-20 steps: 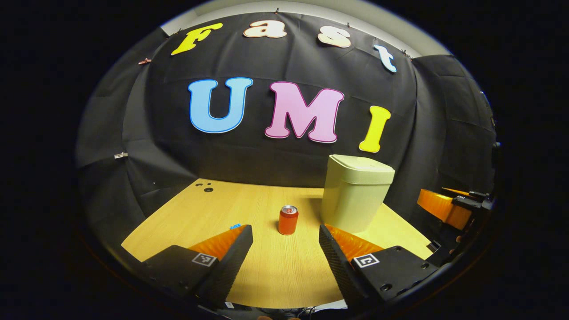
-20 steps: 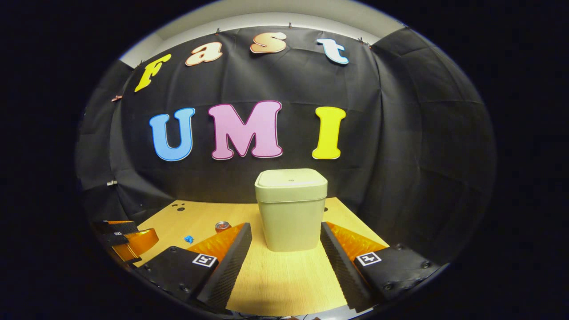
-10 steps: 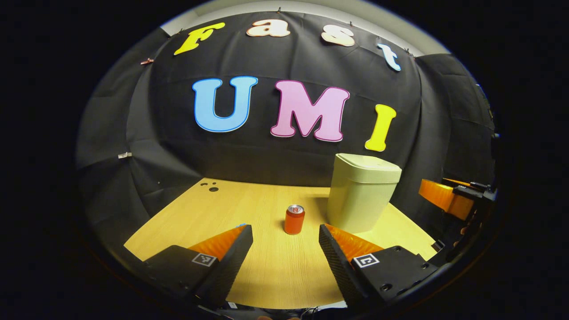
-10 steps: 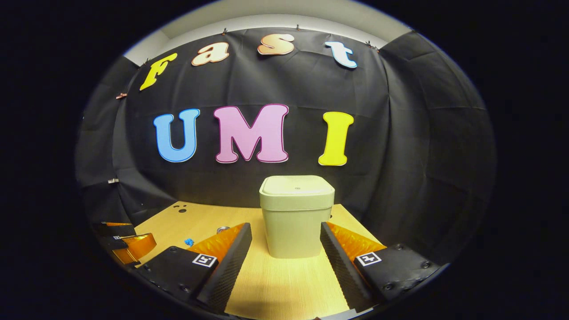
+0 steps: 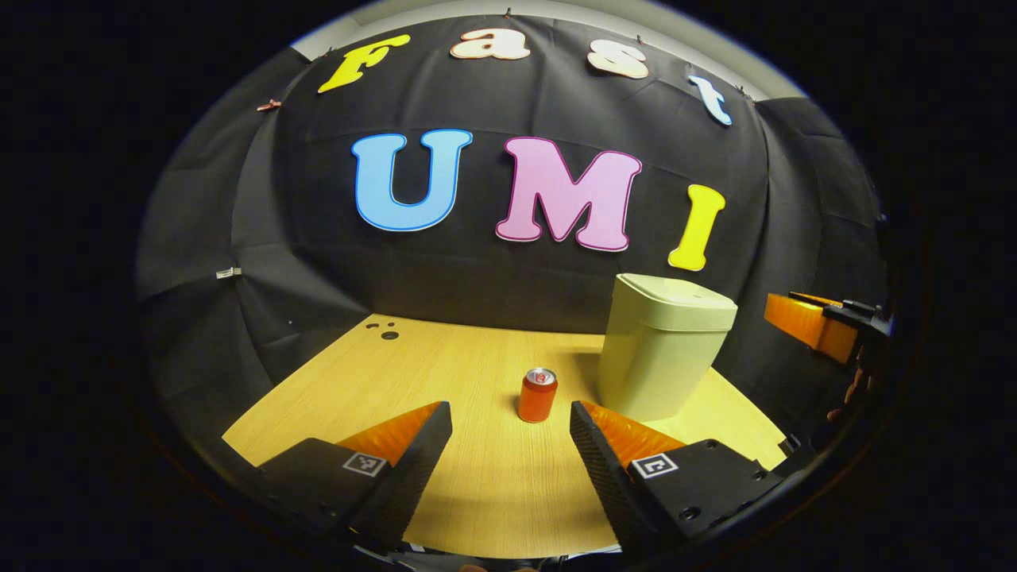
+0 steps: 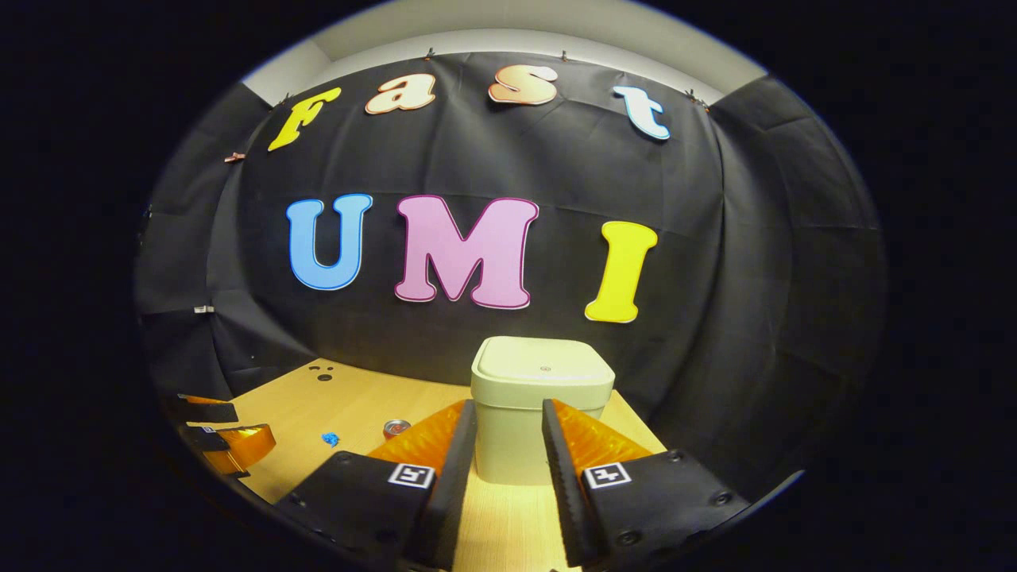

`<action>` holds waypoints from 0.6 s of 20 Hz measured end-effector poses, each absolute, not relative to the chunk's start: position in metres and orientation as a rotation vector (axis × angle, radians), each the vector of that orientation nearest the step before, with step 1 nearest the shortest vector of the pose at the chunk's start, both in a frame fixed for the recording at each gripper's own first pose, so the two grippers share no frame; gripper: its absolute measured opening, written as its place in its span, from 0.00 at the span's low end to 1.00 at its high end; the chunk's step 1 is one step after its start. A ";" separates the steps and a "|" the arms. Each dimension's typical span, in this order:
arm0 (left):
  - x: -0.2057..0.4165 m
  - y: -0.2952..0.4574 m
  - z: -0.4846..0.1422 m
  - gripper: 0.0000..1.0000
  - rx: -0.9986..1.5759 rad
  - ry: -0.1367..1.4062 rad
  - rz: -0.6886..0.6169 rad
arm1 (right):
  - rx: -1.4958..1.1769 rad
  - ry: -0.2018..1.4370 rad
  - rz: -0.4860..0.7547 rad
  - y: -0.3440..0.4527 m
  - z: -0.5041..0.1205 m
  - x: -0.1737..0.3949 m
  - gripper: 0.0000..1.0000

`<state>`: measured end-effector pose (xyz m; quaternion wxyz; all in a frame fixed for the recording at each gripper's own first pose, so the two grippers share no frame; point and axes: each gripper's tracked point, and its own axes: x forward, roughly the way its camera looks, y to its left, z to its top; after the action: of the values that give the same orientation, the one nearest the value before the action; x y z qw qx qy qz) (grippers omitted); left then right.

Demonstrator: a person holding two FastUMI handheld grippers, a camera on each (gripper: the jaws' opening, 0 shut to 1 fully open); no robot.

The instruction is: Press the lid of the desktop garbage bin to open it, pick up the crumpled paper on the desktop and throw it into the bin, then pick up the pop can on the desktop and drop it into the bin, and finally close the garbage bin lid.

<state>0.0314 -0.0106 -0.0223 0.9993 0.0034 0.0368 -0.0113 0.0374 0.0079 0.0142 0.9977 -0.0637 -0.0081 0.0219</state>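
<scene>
A pale green bin [image 5: 666, 357] stands with its lid [image 6: 543, 369] down at the right rear of the wooden table [image 5: 413, 381]. Left of it stands an orange pop can [image 5: 538, 395], upright, ahead of my left gripper [image 5: 511, 445], which is open and empty. The bin [image 6: 508, 433] sits straight ahead of my right gripper [image 6: 508, 409], farther off; the fingers are drawn closer together but a gap remains and they hold nothing. A small blue crumpled paper [image 6: 330, 438] lies on the table left of the can [image 6: 396, 428]. The right gripper [image 5: 818, 330] hovers right of the bin in the left gripper view.
Black cloth walls close off the table at the back and both sides. A few dark holes [image 5: 385, 332] mark the far left corner. The left gripper [image 6: 226, 433] appears at the low left of the right gripper view. Bare wood lies between can and near edge.
My right gripper's fingers have narrowed their gap, and it has risen and turned slightly left. The left gripper has turned slightly left, so can and bin slid right in its view.
</scene>
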 end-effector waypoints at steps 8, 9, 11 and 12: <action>0.059 -0.004 -0.011 0.96 -0.003 0.074 0.006 | -0.110 0.006 0.089 0.019 0.024 0.070 0.11; 0.062 -0.002 -0.009 0.96 -0.001 0.073 0.011 | -0.109 0.010 0.102 0.021 0.024 0.074 0.07; 0.067 0.001 -0.008 0.96 0.000 0.072 0.017 | -0.113 0.023 0.100 0.021 0.022 0.084 0.06; 0.070 0.002 -0.009 0.96 -0.001 0.075 0.021 | -0.105 0.026 0.112 0.022 0.022 0.087 0.07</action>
<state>0.0702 0.0021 -0.0093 0.9992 -0.0004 0.0375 0.0105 0.0868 0.0224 0.0216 0.9970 -0.0527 0.0129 0.0557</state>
